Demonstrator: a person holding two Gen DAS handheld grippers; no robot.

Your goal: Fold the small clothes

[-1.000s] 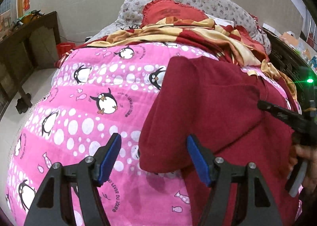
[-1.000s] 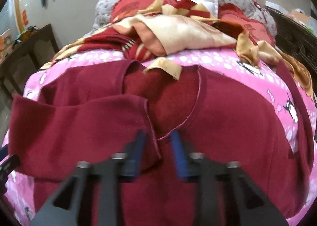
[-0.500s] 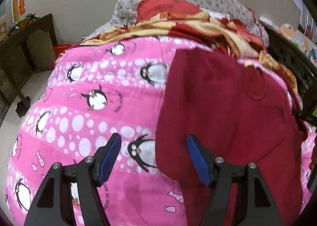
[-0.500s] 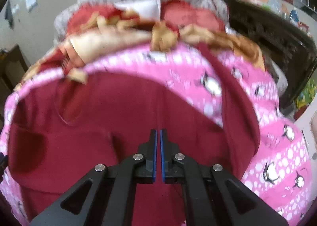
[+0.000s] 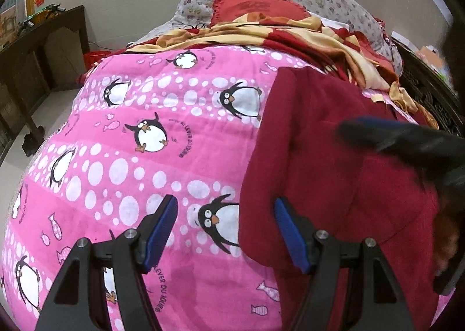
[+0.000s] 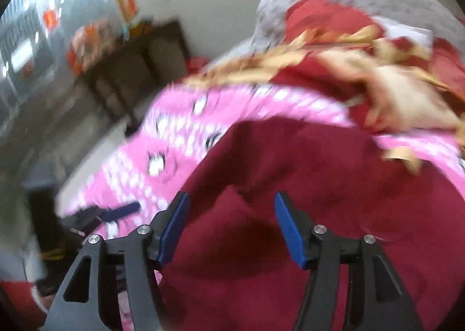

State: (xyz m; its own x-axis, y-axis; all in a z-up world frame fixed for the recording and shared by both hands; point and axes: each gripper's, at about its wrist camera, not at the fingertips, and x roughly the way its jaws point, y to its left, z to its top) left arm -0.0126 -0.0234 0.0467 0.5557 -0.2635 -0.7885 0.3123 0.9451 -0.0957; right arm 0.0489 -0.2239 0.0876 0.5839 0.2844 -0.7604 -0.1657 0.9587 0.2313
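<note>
On the bed, the biggest thing we've got is the pink penguin quilt (image 5: 130, 156), with a red-and-cream patterned blanket (image 5: 290, 37) bunched up at the far end near the pillows. Lying on the quilt's right half is the dark red garment (image 5: 334, 156), and it looks like one side has already been folded in over the body, since there's a neat straight edge running down its left side and a doubled layer on top. So we'd guess we're partway through: one fold down, with the other side and the final fold-over left to do. Our left gripper (image 5: 225, 232) hangs over that folded edge with its fingers spread wide, holding nothing. Our right gripper (image 6: 231, 226) sits above the middle of the red cloth, fingers also wide apart and empty, though that view is pretty blurry so we can't tell if it's touching the fabric.
</note>
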